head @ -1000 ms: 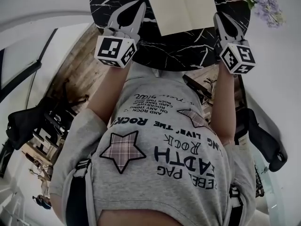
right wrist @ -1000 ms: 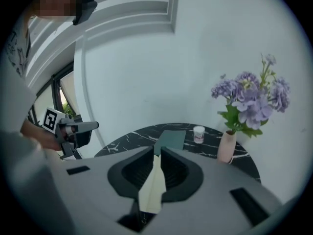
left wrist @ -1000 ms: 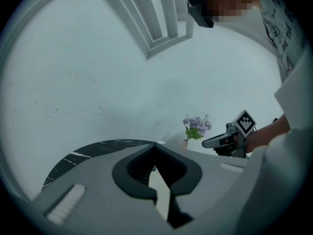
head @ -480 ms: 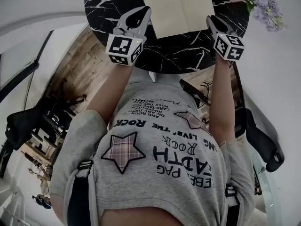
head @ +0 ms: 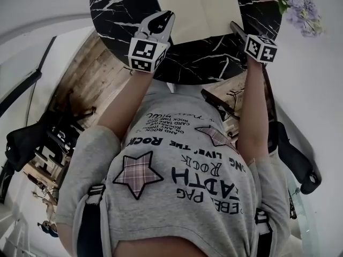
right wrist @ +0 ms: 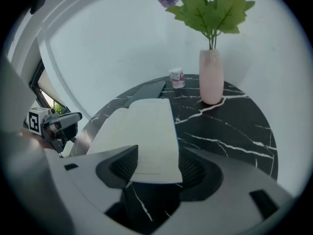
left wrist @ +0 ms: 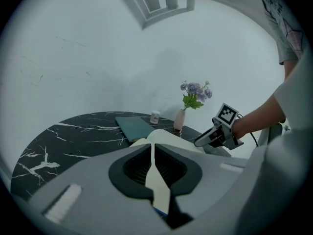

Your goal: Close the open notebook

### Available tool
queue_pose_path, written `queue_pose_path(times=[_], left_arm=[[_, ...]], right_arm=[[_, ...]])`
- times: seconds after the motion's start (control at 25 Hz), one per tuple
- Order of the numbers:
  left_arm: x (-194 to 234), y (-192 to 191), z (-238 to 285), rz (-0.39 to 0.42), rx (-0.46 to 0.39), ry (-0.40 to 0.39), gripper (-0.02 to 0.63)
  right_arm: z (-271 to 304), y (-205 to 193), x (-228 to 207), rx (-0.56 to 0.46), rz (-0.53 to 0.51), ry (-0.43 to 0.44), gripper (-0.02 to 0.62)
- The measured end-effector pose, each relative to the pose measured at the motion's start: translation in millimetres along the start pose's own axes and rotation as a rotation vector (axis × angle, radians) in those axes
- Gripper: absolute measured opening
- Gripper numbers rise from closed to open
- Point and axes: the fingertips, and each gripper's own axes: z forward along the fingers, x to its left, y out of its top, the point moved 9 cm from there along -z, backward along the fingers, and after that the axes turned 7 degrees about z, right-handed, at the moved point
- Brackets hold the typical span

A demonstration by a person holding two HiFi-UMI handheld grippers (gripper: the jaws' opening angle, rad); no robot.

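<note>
An open notebook (head: pixel 201 9) with blank cream pages lies flat on the round black marble table (head: pixel 123 9). My left gripper (head: pixel 170 16) hovers at the notebook's left edge, jaws shut with nothing in them; through its slit I see the pages (left wrist: pixel 166 138). My right gripper (head: pixel 234 25) is at the notebook's near right corner. Its jaws have just been opening and stand wide. The near end of the right page (right wrist: pixel 142 126) shows between them, with no pad pressing on it.
A pink vase of purple flowers (right wrist: pixel 211 77) and a small white jar (right wrist: pixel 176 77) stand beyond the notebook. A dark closed book (left wrist: pixel 134 128) lies behind it. The table's near rim is just in front of the person's body.
Both grippers have come down and forward, from the table's near rim to the notebook's left and right edges.
</note>
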Motion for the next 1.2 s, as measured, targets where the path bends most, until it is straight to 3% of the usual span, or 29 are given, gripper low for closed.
queue_pose_path(times=[0.6, 0.76, 0.92, 1.08, 1.2], left_arm=[[-18.2, -50.9, 33.0, 0.005, 0.200, -0.077, 0.009], [-27.6, -61.6, 35.6, 0.063, 0.242, -0.104, 0.010], [-33.4, -64.5, 37.9, 0.096, 0.252, -0.112, 0.009], [-29.8, -63.3, 39.8, 0.084, 0.242, -0.107, 0.009], [-27.0, -62.1, 39.8, 0.077, 0.246, -0.104, 0.009]], right_arm=[[1.9, -10.1, -12.6, 0.071, 0.085, 0.061, 0.235], [-0.1, -10.5, -10.9, 0.093, 0.146, 0.093, 0.235], [-1.0, -13.2, -12.8, 0.101, 0.171, 0.118, 0.235], [2.6, -20.5, -4.9, 0.156, 0.184, 0.172, 0.235], [3.4, -20.2, -2.0, 0.139, 0.197, 0.196, 0.233]])
